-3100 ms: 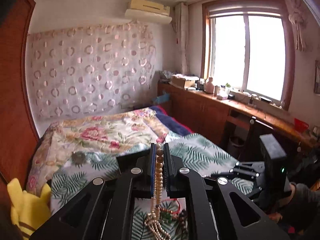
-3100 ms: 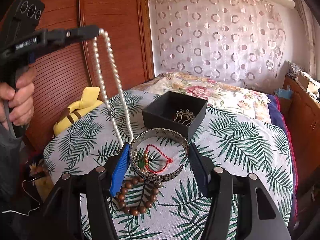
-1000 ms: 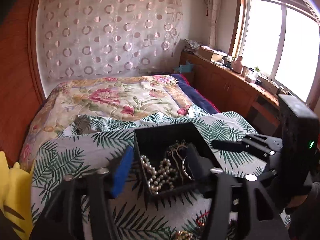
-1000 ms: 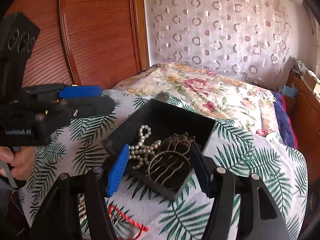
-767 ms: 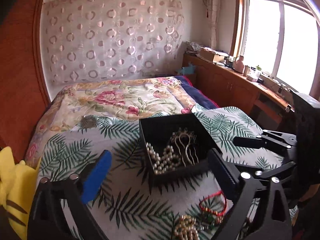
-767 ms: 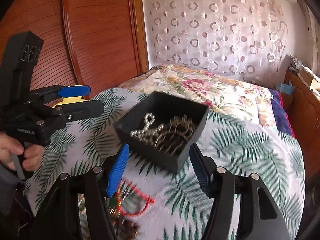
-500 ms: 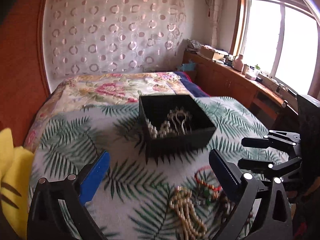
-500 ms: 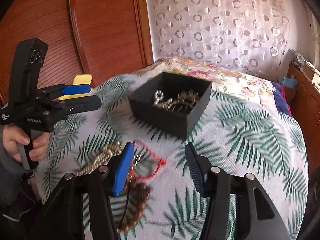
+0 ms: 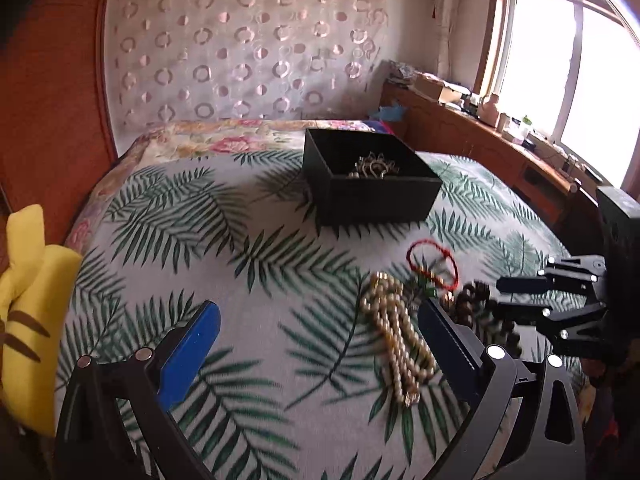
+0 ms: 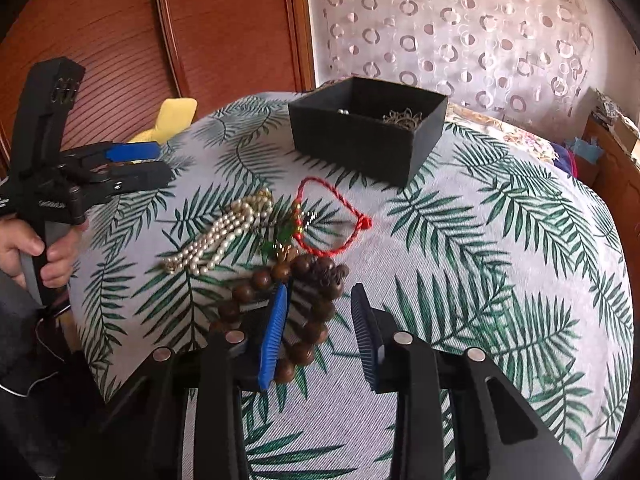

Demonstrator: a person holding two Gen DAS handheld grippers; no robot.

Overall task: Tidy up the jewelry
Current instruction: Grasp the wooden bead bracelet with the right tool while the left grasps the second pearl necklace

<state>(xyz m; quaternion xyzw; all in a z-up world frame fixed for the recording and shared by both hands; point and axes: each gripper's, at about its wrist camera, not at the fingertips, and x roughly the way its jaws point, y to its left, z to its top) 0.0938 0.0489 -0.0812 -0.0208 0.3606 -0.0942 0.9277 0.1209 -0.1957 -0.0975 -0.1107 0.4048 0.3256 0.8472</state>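
Note:
A black jewelry box (image 9: 372,184) (image 10: 368,128) stands on the leaf-print cloth, with a metal hair comb (image 9: 374,168) and pearls inside. On the cloth in front lie a pearl necklace (image 9: 396,344) (image 10: 224,236), a red cord bracelet (image 9: 432,264) (image 10: 332,216) and a brown wooden bead bracelet (image 10: 304,308). My left gripper (image 9: 316,348) is open wide and empty, left of the pearl necklace. My right gripper (image 10: 320,320) is open over the wooden bead bracelet, its blue finger inside the loop.
A yellow plush toy (image 9: 24,312) lies at the cloth's left edge. A wooden wardrobe (image 10: 160,32) stands behind it. A floral bedspread (image 9: 240,136) and a patterned curtain (image 9: 248,44) are beyond the box. A wooden counter (image 9: 500,152) runs under the window.
The left gripper dropped the pearl necklace it held into the box, opened and drew back. The right gripper pulled back and sank onto the wooden bead bracelet, narrowing its jaws a little.

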